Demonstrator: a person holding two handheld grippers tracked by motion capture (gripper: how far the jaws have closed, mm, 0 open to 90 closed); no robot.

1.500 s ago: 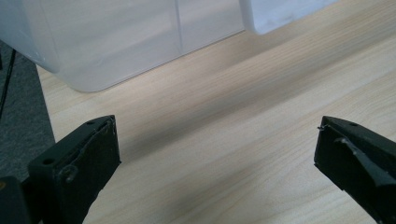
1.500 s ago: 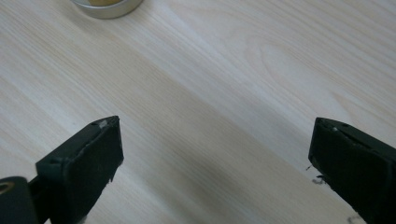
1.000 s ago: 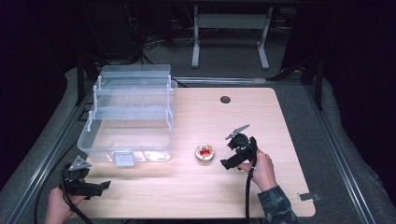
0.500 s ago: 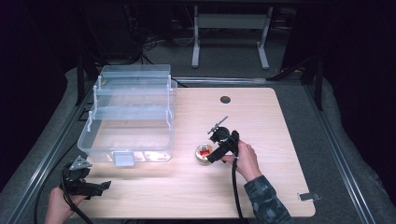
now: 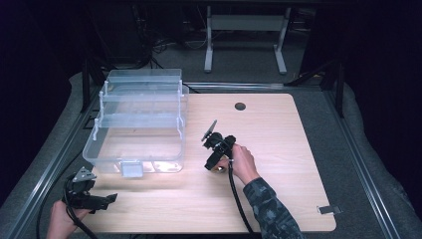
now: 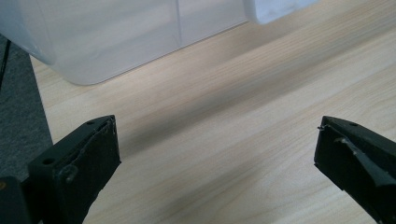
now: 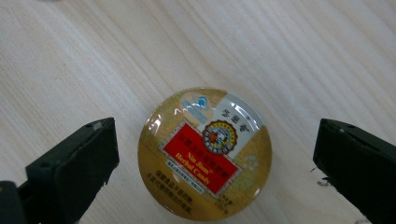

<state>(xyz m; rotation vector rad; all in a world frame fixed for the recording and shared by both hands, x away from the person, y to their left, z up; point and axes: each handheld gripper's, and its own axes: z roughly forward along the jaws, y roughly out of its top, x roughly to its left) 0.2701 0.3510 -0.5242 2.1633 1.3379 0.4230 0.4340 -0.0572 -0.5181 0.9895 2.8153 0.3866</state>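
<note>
At the frame's centre in the right gripper view, the tin (image 7: 204, 151) is flanked on the table (image 7: 289, 51) by the right gripper (image 7: 212, 161), jaws apart, so it could be skidded aside if one jaw touches first.

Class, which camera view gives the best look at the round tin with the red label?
The right gripper view: the tin lies flat on the wooden table, seen from above between the right gripper's open fingers, label sharp. In the high view, that gripper and hand cover it. The left gripper view faces the clear plastic box.
</note>
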